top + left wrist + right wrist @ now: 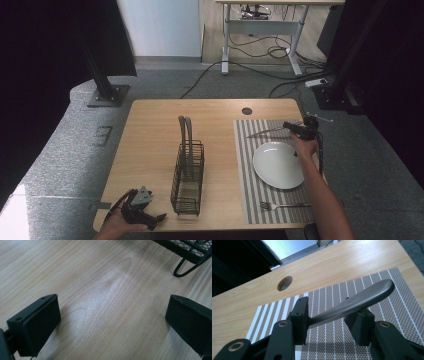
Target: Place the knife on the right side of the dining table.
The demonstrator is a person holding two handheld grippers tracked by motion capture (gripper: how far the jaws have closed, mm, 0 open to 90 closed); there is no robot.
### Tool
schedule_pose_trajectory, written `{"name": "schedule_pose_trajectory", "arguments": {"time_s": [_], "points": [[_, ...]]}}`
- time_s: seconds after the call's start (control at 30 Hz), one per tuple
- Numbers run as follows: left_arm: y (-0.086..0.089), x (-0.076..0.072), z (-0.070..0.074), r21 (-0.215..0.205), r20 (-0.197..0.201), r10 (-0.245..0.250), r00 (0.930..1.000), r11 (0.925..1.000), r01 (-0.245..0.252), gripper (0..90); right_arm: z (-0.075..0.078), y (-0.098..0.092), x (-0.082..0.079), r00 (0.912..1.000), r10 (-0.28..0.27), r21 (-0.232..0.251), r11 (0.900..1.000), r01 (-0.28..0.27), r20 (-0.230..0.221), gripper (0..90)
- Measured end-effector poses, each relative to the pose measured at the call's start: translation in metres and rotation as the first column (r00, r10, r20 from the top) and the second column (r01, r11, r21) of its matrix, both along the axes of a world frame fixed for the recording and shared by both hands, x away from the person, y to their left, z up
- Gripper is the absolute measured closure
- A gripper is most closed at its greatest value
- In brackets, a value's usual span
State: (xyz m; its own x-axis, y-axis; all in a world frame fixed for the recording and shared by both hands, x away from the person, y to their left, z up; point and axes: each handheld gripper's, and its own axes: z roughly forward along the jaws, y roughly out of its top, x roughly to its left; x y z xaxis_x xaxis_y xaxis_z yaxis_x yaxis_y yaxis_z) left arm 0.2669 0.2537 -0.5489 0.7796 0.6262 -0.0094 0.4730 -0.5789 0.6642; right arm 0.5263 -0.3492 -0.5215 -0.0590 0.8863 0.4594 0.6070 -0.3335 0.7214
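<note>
A: Nearest the camera, your left gripper is resting at the desk's near edge, just left of the black wire caddy. Its fingers are standing spread, with bare wood between them.

B: And what is your right gripper doing?

A: Your right gripper is hovering at the far end of the striped placemat, just beyond the white plate. The metal utensil is lying slantwise between its fingers.

B: Are you pinching it?

A: One finger is touching the handle's narrow part; the other is sitting under the broad end, with a gap showing. The fingers are standing half-spread, so you are not gripping it firmly.

B: Where is that utensil pointing?

A: In the high view its thin end is reaching left over the placemat. A fork is lying at the placemat's near end, and two grey handles are standing in the caddy.
</note>
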Motion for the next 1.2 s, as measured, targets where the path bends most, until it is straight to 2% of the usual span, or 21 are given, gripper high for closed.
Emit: {"name": "schedule_pose_trajectory", "arguments": {"time_s": [0.23, 0.67, 1.2], "points": [[0.0, 0.0, 0.0, 0.001, -0.001, 0.0, 1.0, 1.0, 0.0, 0.0, -0.005, -0.002, 0.001, 0.9999, -0.01, 0.009, 1.0, 0.01, -0.01, 53.3], [0.0, 0.0, 0.0, 0.001, -0.001, 0.0, 1.0, 1.0, 0.0, 0.0, -0.016, -0.006, 0.002, 0.9965, -0.037, 0.049, 0.998, 0.04, -0.076, 49.9], [0.0, 0.0, 0.0, 0.001, -0.001, -0.001, 1.0, 1.0, 0.001, 0.0, -0.02, -0.004, 0.003, 0.9888, -0.08, 0.025, 0.996, 0.083, -0.126, 45.6]]}}
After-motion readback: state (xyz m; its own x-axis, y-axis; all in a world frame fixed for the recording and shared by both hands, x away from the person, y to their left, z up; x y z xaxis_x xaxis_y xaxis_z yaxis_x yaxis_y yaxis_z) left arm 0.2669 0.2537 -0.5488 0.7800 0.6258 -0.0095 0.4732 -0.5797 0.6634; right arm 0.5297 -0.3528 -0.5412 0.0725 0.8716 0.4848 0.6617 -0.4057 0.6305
